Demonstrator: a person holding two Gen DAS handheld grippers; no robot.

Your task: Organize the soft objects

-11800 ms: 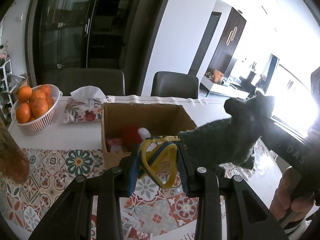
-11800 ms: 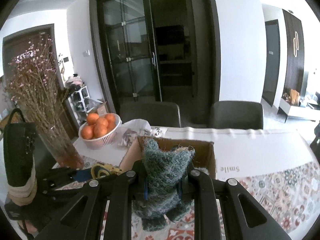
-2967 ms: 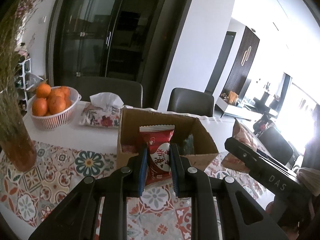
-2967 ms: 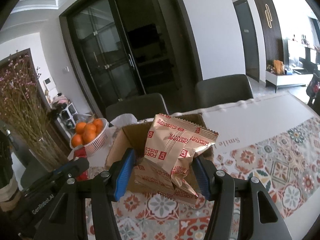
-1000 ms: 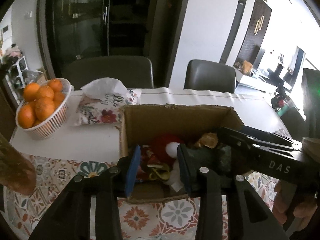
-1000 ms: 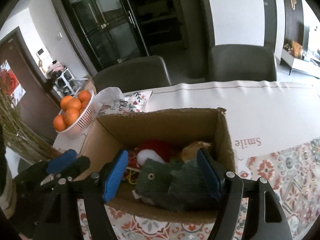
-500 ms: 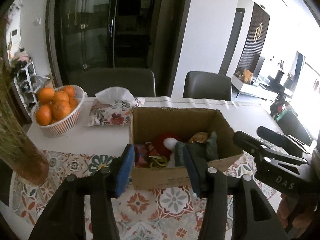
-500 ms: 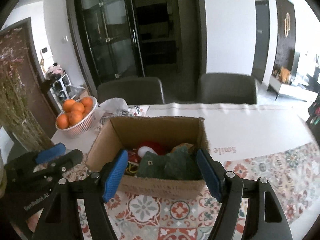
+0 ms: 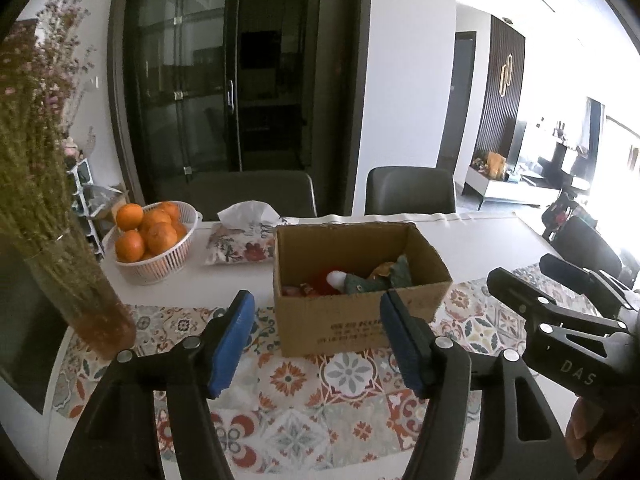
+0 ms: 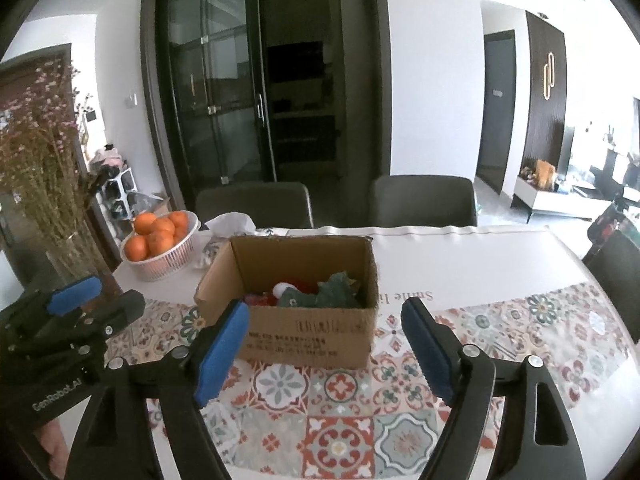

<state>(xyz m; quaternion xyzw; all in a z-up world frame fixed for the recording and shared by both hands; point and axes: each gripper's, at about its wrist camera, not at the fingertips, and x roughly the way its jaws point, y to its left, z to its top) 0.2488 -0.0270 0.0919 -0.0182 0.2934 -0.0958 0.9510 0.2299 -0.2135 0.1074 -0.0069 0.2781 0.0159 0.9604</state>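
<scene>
Centrally, on a patterned tablecloth [image 10: 344, 432], stands an open cardboard box [image 9: 352, 320], brown, flaps absent or folded out of sight, dark print on its near wall; inside lie the soft objects: a dark green fuzzy toy [image 10: 320, 298] with a round button eye, lying on its side against the right half; a red plush piece with a white pompom [image 9: 335, 279] beside it; a red packet [image 10: 256, 299] at the left, partly hidden by the near wall; a glimpse of tan wrapper [image 9: 382, 269] behind the green toy.

Left gripper [image 9: 316, 340]: blue pads, jaws just been opening, standing apart with nothing between them, held back from the box's near wall.

Right gripper [image 10: 326, 350]: blue pads, jaws likewise just been widening, empty, also short of the box.

Behind the box: a white basket of oranges [image 9: 152, 236]; a floral tissue pack [image 9: 240, 240]; at far left a vase of dried flowers [image 9: 60, 240]; two dark chairs [image 10: 424, 200] at the table's far edge.
</scene>
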